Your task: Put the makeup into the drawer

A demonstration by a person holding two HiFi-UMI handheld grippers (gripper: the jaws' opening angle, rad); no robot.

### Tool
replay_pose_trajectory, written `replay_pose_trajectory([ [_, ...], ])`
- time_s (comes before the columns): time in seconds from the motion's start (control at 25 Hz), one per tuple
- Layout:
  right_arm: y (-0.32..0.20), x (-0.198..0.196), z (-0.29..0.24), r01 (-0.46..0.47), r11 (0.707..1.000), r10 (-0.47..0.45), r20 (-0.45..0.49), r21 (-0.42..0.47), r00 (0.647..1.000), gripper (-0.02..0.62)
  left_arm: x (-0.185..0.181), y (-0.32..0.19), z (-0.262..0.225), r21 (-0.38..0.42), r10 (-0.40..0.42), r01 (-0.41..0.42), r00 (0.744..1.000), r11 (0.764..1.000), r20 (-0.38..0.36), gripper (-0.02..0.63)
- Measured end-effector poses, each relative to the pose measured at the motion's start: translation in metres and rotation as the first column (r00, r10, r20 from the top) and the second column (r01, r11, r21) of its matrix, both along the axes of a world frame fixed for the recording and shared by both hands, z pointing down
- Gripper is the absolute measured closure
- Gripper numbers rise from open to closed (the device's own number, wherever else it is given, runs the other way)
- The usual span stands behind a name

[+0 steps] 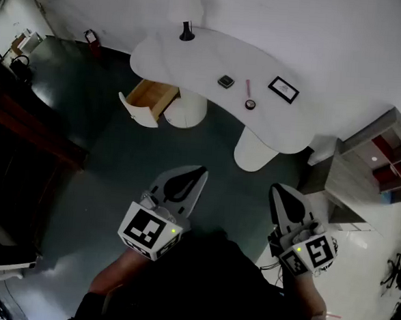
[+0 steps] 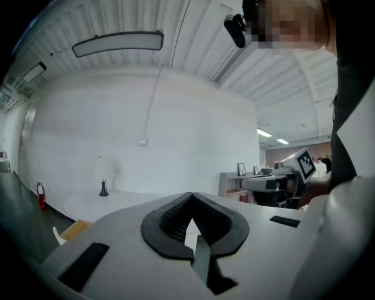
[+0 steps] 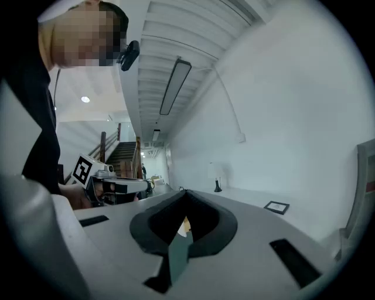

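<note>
The makeup lies far ahead on the white curved desk (image 1: 194, 60): a small dark square compact (image 1: 225, 82), a pink stick (image 1: 247, 88) and a small round pot (image 1: 249, 104). At the desk's left end a wooden drawer (image 1: 152, 96) stands pulled open, and nothing shows inside it. Both grippers are held low, close to the person and well short of the desk. My left gripper (image 1: 198, 171) (image 2: 190, 196) is shut with nothing in it. My right gripper (image 1: 278, 190) (image 3: 184, 192) also has its jaws together and holds nothing.
A framed picture (image 1: 283, 89) and a small table lamp (image 1: 188, 18) stand on the desk. A grey shelf unit (image 1: 364, 167) sits at the right, dark furniture (image 1: 25, 123) at the left, a red fire extinguisher (image 1: 91, 37) by the far wall. Dark floor (image 1: 118, 164) lies between me and the desk.
</note>
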State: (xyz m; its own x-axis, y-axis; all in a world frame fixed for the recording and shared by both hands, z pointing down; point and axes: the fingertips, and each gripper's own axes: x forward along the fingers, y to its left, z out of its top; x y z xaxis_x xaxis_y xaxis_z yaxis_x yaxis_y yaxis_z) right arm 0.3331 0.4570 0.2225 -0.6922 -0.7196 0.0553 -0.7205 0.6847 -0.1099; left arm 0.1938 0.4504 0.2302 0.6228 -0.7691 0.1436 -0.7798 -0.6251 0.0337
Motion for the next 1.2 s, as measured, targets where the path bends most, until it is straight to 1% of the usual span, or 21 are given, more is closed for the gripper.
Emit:
replay_pose_trajectory([
  [0.16,-0.003,0.014,0.002,-0.007,1.0,0.007,0.0,-0.01,1.0,0.58,0.004,-0.003,0.001,-0.006,-0.03,0.03,1.0,1.0,-0.003,0.597],
  [0.28,-0.004,0.024,0.003,-0.015,1.0,0.015,0.007,-0.015,1.0,0.58,0.011,-0.004,0.002,-0.01,-0.037,0.037,0.999,0.999,-0.005,0.597],
  [0.44,0.0,0.035,0.004,-0.008,1.0,0.009,0.014,-0.015,1.0,0.58,0.021,0.001,0.0,0.004,-0.045,0.045,0.999,0.999,0.0,0.597],
  [0.64,0.01,0.038,-0.002,0.054,0.998,-0.054,-0.007,0.044,0.999,0.58,0.038,0.007,-0.001,0.02,-0.057,0.057,0.998,0.998,-0.009,0.597],
  [0.72,0.012,0.038,-0.003,0.075,0.996,-0.075,-0.008,0.045,0.997,0.58,0.042,0.009,-0.001,0.023,-0.062,0.062,0.998,0.998,-0.011,0.597],
  [0.84,0.009,0.038,0.001,0.086,0.996,-0.086,-0.001,0.015,0.996,0.578,0.045,0.008,0.003,0.012,-0.071,0.071,0.997,0.997,-0.019,0.597],
  [0.92,0.002,0.038,0.006,0.079,0.997,-0.079,0.003,-0.009,0.997,0.578,0.045,0.004,0.007,0.005,-0.073,0.073,0.997,0.997,-0.023,0.597],
  [1.04,-0.012,0.032,0.011,0.074,0.997,-0.074,-0.005,-0.015,0.997,0.578,0.036,-0.007,0.013,0.005,-0.079,0.079,0.997,0.997,-0.023,0.597],
  [1.2,-0.04,0.011,0.014,0.079,0.996,-0.08,-0.004,-0.032,0.997,0.578,0.015,-0.036,0.015,0.011,-0.087,0.087,0.996,0.996,-0.029,0.597],
])
